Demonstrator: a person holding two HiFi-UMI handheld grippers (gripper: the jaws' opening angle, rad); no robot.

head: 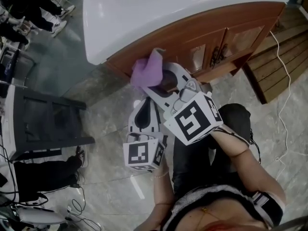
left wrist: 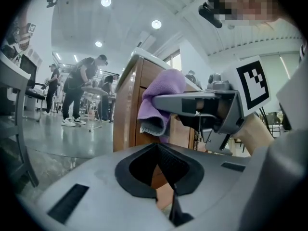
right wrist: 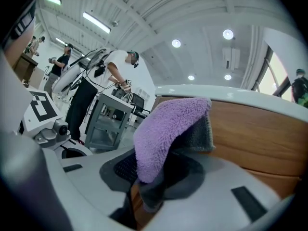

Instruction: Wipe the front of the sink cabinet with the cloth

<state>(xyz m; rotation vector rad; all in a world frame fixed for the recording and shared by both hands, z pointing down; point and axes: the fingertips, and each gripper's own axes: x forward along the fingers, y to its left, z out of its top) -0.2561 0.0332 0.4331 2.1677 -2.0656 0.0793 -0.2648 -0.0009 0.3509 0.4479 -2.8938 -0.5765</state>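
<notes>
R gripper (head: pixel 162 81) clamped on purple cloth (head: pixel 148 71); cloth at left end of cabinet (head: pixel 202 30) front, under white sink top (head: pixel 144 13). L gripper (head: pixel 144 104) jaws together, empty, just below. Grey rack (head: pixel 43 124) stands left.

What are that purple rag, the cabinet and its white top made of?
Cloth: fluffy pile, likely microfibre, purple with a grey side. Cabinet: reddish-brown wood or veneer, glossy; faint grain and reflections show. Top: smooth, shiny white, perhaps ceramic or stone; it mirrors light.
</notes>
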